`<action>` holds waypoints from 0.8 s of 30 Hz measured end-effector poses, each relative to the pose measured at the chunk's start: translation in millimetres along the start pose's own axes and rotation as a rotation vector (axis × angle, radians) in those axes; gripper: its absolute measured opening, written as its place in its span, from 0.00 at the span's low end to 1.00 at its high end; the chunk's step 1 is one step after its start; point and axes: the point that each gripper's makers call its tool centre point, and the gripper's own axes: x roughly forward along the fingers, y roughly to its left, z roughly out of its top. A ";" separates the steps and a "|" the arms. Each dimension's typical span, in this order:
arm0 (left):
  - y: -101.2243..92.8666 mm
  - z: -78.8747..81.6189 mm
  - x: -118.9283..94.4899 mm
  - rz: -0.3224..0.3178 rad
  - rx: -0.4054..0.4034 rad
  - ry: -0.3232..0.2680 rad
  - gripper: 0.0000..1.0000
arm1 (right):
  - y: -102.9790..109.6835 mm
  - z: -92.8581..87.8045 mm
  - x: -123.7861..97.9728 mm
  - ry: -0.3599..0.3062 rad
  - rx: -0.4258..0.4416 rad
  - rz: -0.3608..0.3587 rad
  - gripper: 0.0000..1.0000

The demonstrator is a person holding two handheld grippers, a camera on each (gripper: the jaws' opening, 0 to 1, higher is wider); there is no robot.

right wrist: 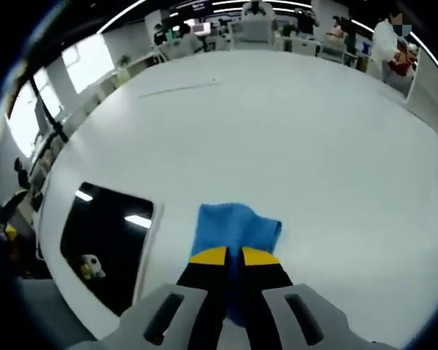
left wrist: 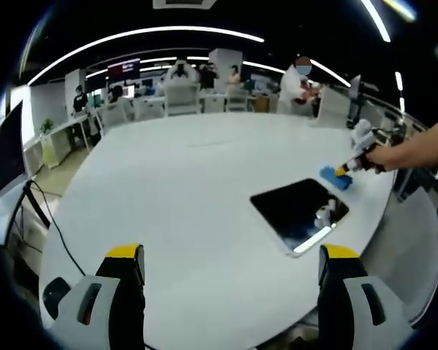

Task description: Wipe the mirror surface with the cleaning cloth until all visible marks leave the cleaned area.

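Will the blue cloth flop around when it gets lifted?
Probably floppy: the blue cloth lies flat and rumpled on the white table, bunching where the right gripper pinches it. It looks thin, so likely light. It shouldn't roll.

- Ahead of the left tongs, the white bench lies bare and open to its far edge
- To their right front, the mirror lies flat
- Beyond it, the right tongs pinch the blue cloth, blocking that corner

No text, label, brand, number or sign is legible in either view.
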 end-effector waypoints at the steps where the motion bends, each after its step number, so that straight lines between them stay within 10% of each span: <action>1: -0.3 -0.8 -0.3 -0.003 0.000 0.001 1.00 | 1.7 2.0 -2.3 -0.001 0.015 0.009 0.01; 24: 0.9 -3.7 8.1 -0.030 0.003 0.015 1.00 | 15.1 21.2 -11.9 -0.032 0.139 0.075 0.01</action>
